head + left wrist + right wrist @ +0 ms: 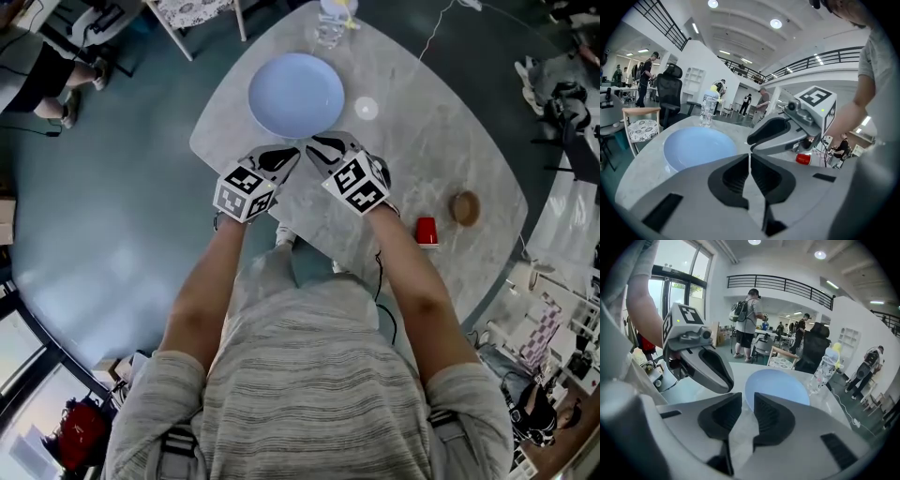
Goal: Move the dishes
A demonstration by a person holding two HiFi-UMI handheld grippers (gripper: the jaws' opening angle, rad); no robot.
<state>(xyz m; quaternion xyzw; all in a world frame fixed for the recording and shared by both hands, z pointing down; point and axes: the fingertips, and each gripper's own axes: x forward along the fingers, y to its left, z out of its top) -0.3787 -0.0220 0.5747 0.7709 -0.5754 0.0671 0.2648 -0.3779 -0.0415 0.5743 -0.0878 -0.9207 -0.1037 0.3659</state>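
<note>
A light blue plate (296, 94) lies on the marble table (431, 141), just beyond both grippers. My left gripper (286, 156) hovers at the plate's near rim with its jaws shut and nothing between them; in its own view the plate (693, 147) lies ahead to the left of the left gripper (750, 157). My right gripper (323, 147) is beside it, tips almost meeting the left one's. In the right gripper view the right gripper (747, 398) stands open with a narrow gap and nothing in it, and the plate (776, 385) is just ahead.
A clear water bottle (333, 23) stands at the table's far edge behind the plate. A red cup (427, 231) and a small brown round dish (464, 207) sit to the right. A small white disc (366, 109) lies right of the plate. A chair (192, 14) stands at the far left.
</note>
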